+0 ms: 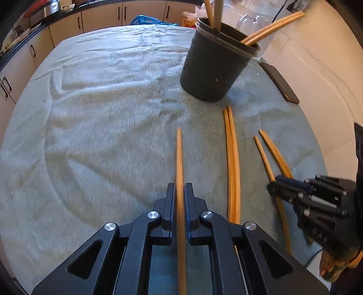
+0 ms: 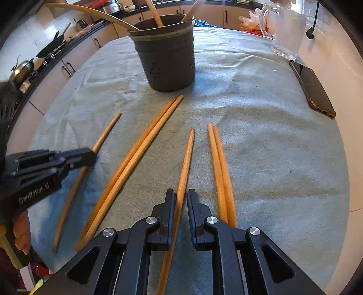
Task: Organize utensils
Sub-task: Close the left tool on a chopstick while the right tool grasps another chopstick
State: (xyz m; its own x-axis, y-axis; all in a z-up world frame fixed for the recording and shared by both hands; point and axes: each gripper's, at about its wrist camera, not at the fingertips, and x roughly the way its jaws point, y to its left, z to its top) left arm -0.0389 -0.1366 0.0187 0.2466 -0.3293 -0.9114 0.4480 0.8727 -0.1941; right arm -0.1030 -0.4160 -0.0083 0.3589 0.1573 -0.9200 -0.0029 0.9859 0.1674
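Several wooden chopsticks lie on a grey-green towel (image 1: 90, 113) in front of a dark utensil holder (image 1: 213, 68), which has chopsticks standing in it. My left gripper (image 1: 179, 192) is shut on one chopstick (image 1: 179, 154) that runs forward between its fingers. It also shows at the left of the right wrist view (image 2: 88, 156). My right gripper (image 2: 181, 199) straddles another chopstick (image 2: 187, 163), which touches the left finger with a small gap on the right. A pair of chopsticks (image 2: 219, 163) lies just to its right, another pair (image 2: 140, 149) to its left.
A dark phone (image 2: 314, 90) lies at the towel's right edge. A clear glass jug (image 2: 285, 34) stands behind it. Kitchen cabinets (image 1: 102, 15) and a counter with cookware run along the back and left. The holder also shows in the right wrist view (image 2: 168, 61).
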